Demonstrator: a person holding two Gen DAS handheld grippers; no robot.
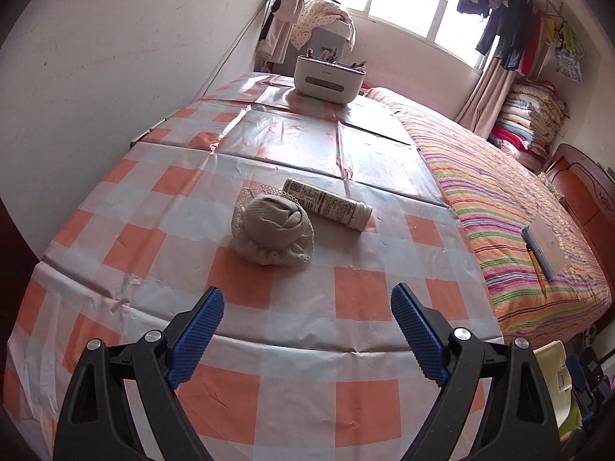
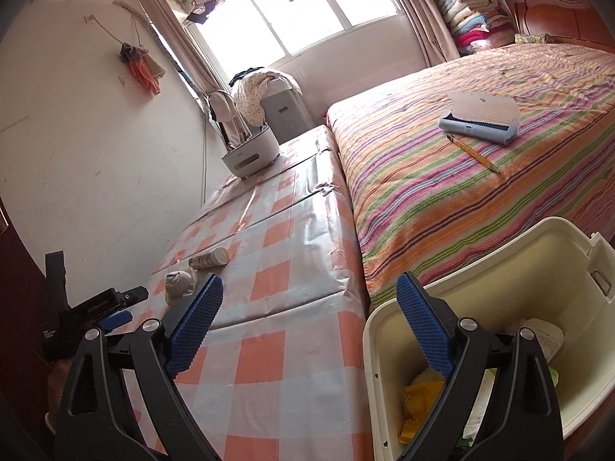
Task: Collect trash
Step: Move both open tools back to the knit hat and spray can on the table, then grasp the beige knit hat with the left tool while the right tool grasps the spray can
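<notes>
1. While both tools hang over the checked table, the left gripper has its blue-padded jaws spread wide and holds nothing.
2. Just above centre in the left wrist view lies a rolled beige cloth bundle with a lacy edge, resting on the orange-and-white tablecloth.
3. Touching or just behind the bundle, a cylindrical bottle lies on its side, with a pale label of small dark print and a round whitish cap end pointing to the right of the frame.
4. The right gripper is likewise spread and empty, low in the right wrist view.
5. At the lower right of that view a cream bin stands beside the table, holding yellow wrapping and white crumpled paper.
6. A striped bed fills the right, with a light-blue case and a pencil on it.
7. A white organiser box sits at the table's far end.
</notes>
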